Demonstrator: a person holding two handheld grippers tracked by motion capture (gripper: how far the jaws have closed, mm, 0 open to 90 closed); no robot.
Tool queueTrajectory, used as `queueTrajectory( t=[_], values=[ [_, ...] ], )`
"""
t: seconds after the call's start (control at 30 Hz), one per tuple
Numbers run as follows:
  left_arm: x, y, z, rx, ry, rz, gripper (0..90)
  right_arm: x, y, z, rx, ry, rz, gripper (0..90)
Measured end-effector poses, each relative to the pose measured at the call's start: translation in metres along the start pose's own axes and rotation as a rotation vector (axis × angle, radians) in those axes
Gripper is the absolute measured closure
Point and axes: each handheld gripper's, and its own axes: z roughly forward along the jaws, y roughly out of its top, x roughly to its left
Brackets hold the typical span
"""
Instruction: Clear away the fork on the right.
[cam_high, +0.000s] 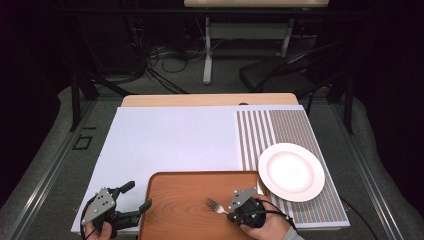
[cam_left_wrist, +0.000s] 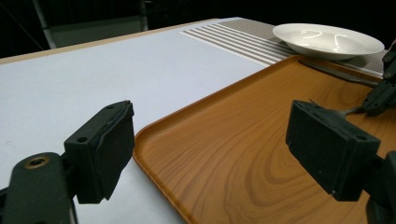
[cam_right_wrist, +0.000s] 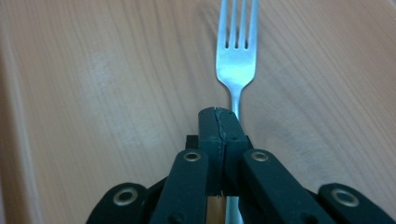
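fork (cam_right_wrist: 236, 65) in right gripper (cam_right_wrist: 219, 122), mid-tray (cam_high: 180, 210)

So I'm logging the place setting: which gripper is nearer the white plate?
Right. The right gripper, shut on the fork, sits beside the plate; the left gripper waits open across the tray.

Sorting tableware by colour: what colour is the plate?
White, the plate shows best in the high view.

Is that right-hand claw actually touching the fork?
Touching. In the right gripper view, the right gripper has its jaws pressed shut around the fork at the handle, with no gap visible.
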Motion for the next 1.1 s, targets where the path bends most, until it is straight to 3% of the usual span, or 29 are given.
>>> queueTrajectory(
  t=[0.27,0.73,1.1],
  values=[
    [0.001,0.0,0.0,0.0,0.001,-0.005,16.0,-0.013,-0.002,-0.002,-0.018,-0.036,0.037,90.0],
    [0.001,-0.001,0.0,0.002,0.003,-0.01,16.0,-0.043,-0.018,-0.016,-0.029,-0.113,0.16,90.0],
    [0.001,-0.001,0.0,0.001,0.004,-0.01,16.0,-0.051,-0.029,-0.025,-0.019,-0.13,0.205,90.0]
  ],
)
